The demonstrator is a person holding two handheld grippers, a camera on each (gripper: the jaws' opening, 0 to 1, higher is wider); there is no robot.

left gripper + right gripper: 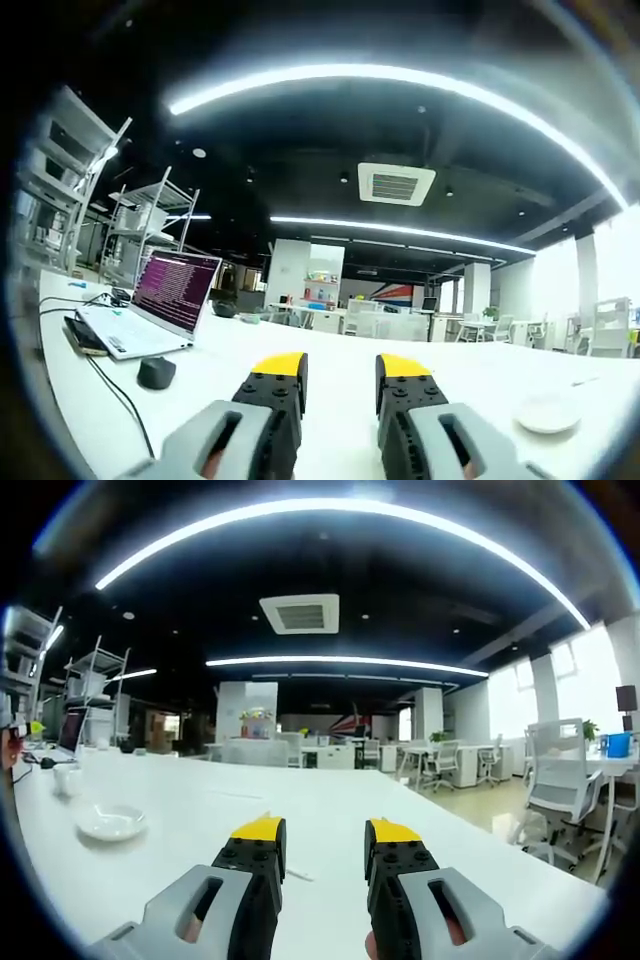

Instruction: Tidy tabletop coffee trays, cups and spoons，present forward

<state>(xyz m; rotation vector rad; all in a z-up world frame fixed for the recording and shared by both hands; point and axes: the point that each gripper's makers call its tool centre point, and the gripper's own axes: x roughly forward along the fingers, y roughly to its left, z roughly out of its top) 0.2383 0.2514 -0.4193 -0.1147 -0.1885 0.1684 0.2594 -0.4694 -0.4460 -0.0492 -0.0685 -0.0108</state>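
In the left gripper view my left gripper (343, 366) stands open over the white table (330, 400), nothing between its yellow-tipped jaws. A white saucer (548, 412) lies on the table to its right. In the right gripper view my right gripper (322, 832) is open too, with an empty gap. The white saucer (111, 823) sits to its left, and a small white cup (66, 780) stands further back left. A thin pale object, perhaps a spoon (298, 876), lies on the table (330, 800) between the jaws; it is partly hidden.
An open laptop (160, 305) with a lit screen, a dark mouse (156, 372), a phone (84, 336) and cables occupy the left side of the table. Metal shelving (150, 225) stands behind. Office chairs (560, 780) and desks stand off the table's right edge.
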